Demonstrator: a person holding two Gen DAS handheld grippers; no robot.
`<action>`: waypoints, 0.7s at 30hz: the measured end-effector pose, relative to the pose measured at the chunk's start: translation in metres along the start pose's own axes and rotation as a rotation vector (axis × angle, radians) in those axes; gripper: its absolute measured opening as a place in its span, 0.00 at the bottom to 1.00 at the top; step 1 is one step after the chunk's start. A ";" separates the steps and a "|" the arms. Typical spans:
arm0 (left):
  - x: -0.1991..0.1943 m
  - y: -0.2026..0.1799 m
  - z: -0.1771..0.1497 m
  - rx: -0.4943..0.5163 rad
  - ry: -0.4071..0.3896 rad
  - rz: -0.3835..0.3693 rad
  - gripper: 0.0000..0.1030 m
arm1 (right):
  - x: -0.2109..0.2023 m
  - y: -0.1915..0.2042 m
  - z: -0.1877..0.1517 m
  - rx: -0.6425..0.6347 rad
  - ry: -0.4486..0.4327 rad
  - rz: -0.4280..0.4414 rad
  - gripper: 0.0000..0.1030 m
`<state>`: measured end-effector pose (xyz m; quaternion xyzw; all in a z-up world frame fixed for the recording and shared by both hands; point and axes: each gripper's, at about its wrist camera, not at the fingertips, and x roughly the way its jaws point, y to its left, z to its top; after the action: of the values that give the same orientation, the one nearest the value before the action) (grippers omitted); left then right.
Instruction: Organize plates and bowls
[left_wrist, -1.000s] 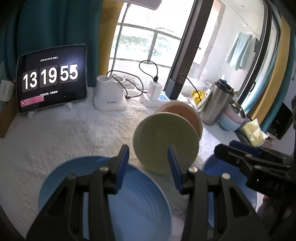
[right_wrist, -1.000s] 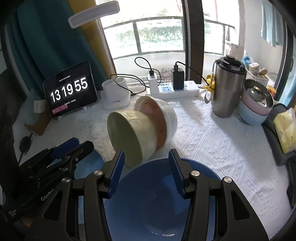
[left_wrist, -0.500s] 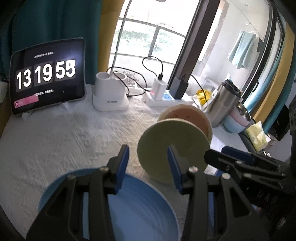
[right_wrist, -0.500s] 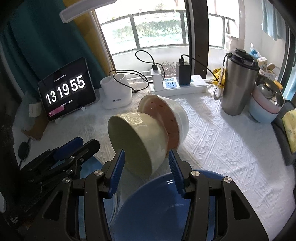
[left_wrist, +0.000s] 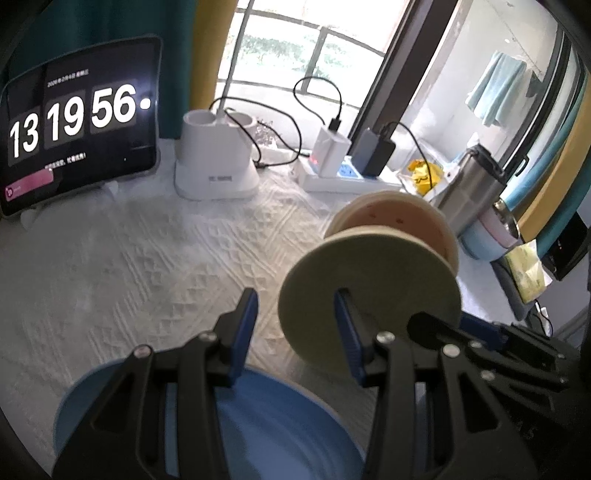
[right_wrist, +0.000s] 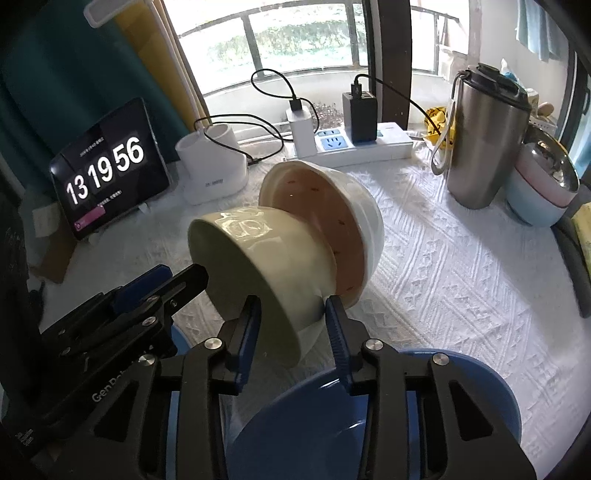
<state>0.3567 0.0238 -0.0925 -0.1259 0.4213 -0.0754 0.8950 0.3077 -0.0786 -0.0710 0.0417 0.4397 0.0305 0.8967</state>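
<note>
White textured tablecloth (right_wrist: 461, 266) carries two bowls lying on their sides, the green bowl (right_wrist: 258, 258) nested in the pink-lined bowl (right_wrist: 332, 221). Blue bowl (right_wrist: 369, 424) and blue plate (left_wrist: 258, 424) sit nearest. Right gripper (right_wrist: 291, 325) is closing, jaws straddling the green bowl's wall. Left gripper (left_wrist: 295, 325) stands apart, one finger across its mouth. Step: seizing the green bowl; next, a firm clamp before lifting.

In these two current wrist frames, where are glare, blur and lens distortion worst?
Left wrist: window blown out, blue plate smeared by blur, straight edges bowed toward the rim. Right wrist: sharper overall, glare patch on the green bowl, dark vignette in the corners.
</note>
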 end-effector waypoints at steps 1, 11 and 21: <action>0.002 0.000 0.000 -0.002 0.006 0.001 0.43 | 0.001 0.000 0.000 0.000 0.001 -0.004 0.34; 0.015 0.000 -0.003 -0.001 0.012 -0.034 0.42 | 0.004 -0.003 0.003 0.019 0.001 -0.011 0.25; 0.015 -0.001 -0.005 0.019 -0.010 -0.010 0.31 | 0.003 -0.002 0.002 0.017 -0.008 -0.012 0.24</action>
<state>0.3624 0.0181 -0.1067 -0.1199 0.4154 -0.0830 0.8979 0.3110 -0.0802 -0.0718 0.0468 0.4365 0.0211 0.8983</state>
